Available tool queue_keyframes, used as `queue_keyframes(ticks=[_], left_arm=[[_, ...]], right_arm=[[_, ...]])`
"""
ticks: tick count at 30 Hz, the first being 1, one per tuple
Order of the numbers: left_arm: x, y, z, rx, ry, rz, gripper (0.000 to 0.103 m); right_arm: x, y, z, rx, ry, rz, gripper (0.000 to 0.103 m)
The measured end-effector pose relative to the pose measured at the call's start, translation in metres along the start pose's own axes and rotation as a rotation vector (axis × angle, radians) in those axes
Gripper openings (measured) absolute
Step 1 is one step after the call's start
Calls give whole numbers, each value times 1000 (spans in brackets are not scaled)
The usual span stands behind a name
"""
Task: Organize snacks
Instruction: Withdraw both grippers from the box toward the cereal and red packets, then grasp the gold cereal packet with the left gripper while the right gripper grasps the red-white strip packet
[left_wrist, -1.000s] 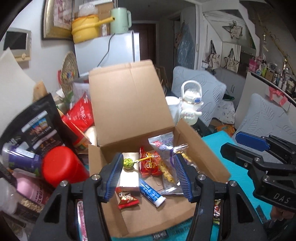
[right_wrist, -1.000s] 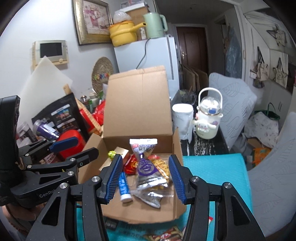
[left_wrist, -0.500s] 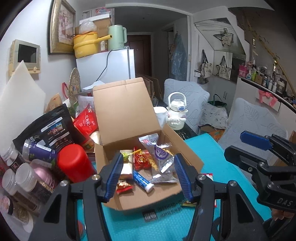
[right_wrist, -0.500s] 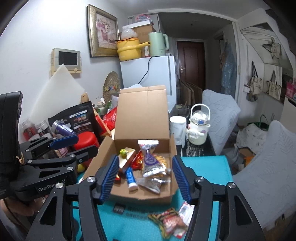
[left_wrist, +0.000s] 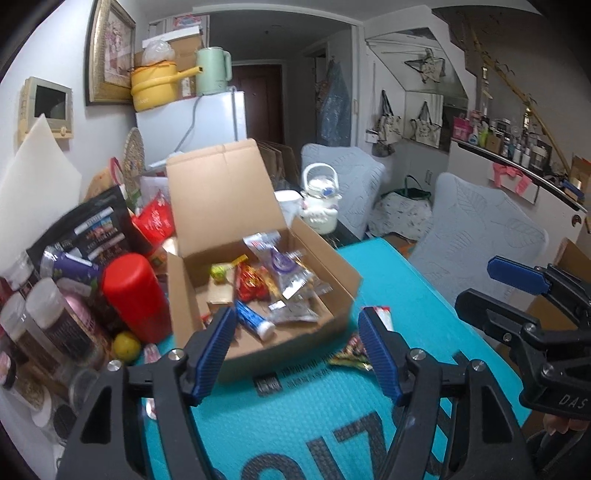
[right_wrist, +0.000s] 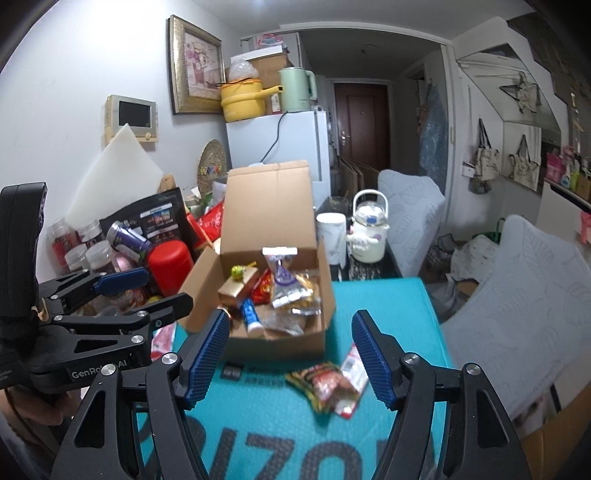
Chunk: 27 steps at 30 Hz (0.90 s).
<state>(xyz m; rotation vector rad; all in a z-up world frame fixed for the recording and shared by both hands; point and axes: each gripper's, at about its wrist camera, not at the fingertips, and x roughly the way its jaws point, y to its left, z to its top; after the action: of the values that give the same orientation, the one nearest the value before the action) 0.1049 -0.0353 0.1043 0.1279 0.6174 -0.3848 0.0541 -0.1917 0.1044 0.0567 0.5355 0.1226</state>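
Note:
An open cardboard box stands on the teal mat, lid raised, holding several snacks: a silver-purple packet, a blue tube, red wrappers and a green lollipop. Two loose packets lie on the mat in front of the box. My left gripper hangs above the box's front edge, jaws opening, nothing between them. My right gripper hovers over the mat before the box, jaws also opening and empty.
Left of the box crowd a red canister, jars, a black bag and a yellow fruit. A white kettle and cup stand behind the box. Grey cushioned chairs flank the mat's right edge.
Both grippers have drawn back from the box, which now looks smaller and farther. Both sets of jaws have widened. The silver-purple packet stays in the box.

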Motion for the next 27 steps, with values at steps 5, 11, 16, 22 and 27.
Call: queue_keyframes(ticks=[5,11,16,22,27], left_arm=[[2,-12,-20,18,41,-43,69],[7,-25,-41,22,62,-117,69],[24,-39,-56,38,117,-131,69],[51,-50,-68,38,178,-149,69],[78,-61,-70,30,217,-172,69]], right_arm=[[-1,-4,-23,19,28,-14,71],[3,-11,-48,53,63,-12,71],[14,-26,-72,96,111,-9,71],[29,-48,-97,132,173,-27,71],[43,-69,-107,167,205,-35,71]])
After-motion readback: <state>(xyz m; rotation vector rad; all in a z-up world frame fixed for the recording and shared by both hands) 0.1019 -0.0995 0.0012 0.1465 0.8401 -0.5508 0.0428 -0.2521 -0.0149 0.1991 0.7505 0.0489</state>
